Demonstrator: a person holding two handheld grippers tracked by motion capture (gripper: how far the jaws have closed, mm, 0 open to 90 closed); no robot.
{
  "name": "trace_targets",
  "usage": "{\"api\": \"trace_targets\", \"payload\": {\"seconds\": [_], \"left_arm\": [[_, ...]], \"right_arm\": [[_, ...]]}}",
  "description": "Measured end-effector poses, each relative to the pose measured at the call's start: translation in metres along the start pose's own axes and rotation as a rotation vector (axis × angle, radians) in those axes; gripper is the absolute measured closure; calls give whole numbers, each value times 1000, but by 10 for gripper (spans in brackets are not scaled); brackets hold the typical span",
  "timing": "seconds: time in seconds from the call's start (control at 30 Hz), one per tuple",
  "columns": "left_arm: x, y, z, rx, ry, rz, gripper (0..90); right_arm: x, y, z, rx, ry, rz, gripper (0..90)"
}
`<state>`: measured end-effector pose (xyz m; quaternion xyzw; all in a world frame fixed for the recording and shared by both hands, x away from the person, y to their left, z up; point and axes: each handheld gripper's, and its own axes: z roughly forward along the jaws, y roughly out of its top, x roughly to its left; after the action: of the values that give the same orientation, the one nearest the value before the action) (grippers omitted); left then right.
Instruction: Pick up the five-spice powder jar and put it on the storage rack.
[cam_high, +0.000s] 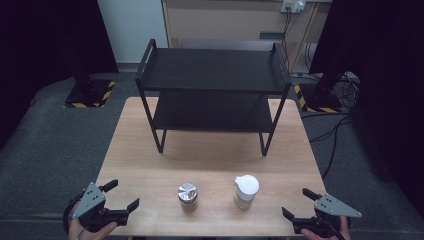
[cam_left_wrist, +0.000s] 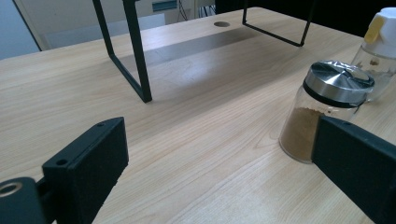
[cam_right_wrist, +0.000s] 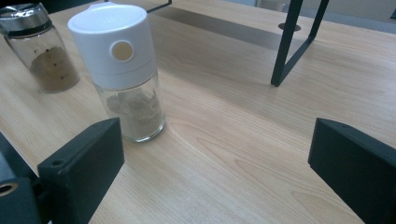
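A glass jar with a steel lid (cam_high: 188, 196) holds brown powder and stands near the table's front edge, left of centre. To its right stands a white-capped glass jar (cam_high: 246, 191) with pale powder. At the front left corner, my left gripper (cam_high: 124, 193) is open and empty. In the left gripper view the steel-lidded jar (cam_left_wrist: 327, 112) stands just behind the right jaw, outside the gap. My right gripper (cam_high: 296, 202) is open and empty at the front right corner. The white-capped jar (cam_right_wrist: 123, 70) stands just past its left jaw.
A black two-tier metal shelf (cam_high: 212, 90) stands on the far half of the wooden table (cam_high: 150, 150), both tiers bare. Its legs (cam_left_wrist: 137, 60) rise between the jars and the back edge. A cable hole (cam_right_wrist: 288, 26) lies under the shelf. Cables (cam_high: 335, 130) trail on the floor at right.
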<state>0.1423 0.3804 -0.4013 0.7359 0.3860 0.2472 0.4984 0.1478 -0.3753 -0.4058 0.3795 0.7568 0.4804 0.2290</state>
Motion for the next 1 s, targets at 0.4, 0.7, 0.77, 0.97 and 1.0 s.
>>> {"api": "trace_targets", "payload": {"seconds": [0.4, 0.7, 0.77, 0.97, 1.0], "left_arm": [[2, -1, 1, -9, -8, -8, 30], [2, -2, 0, -17, -14, 1, 30], [2, -2, 0, -18, -20, 1, 30], [3, -2, 1, -24, -28, -6, 30], [4, -2, 1, -27, -29, -9, 29]], "right_arm": [[-2, -4, -2, -31, 6, 18, 40], [0, -4, -3, -37, 5, 20, 40], [1, -4, -4, -47, 3, 17, 40], [1, -4, -3, -44, 4, 14, 40], [1, -4, -3, -46, 3, 15, 40]]}}
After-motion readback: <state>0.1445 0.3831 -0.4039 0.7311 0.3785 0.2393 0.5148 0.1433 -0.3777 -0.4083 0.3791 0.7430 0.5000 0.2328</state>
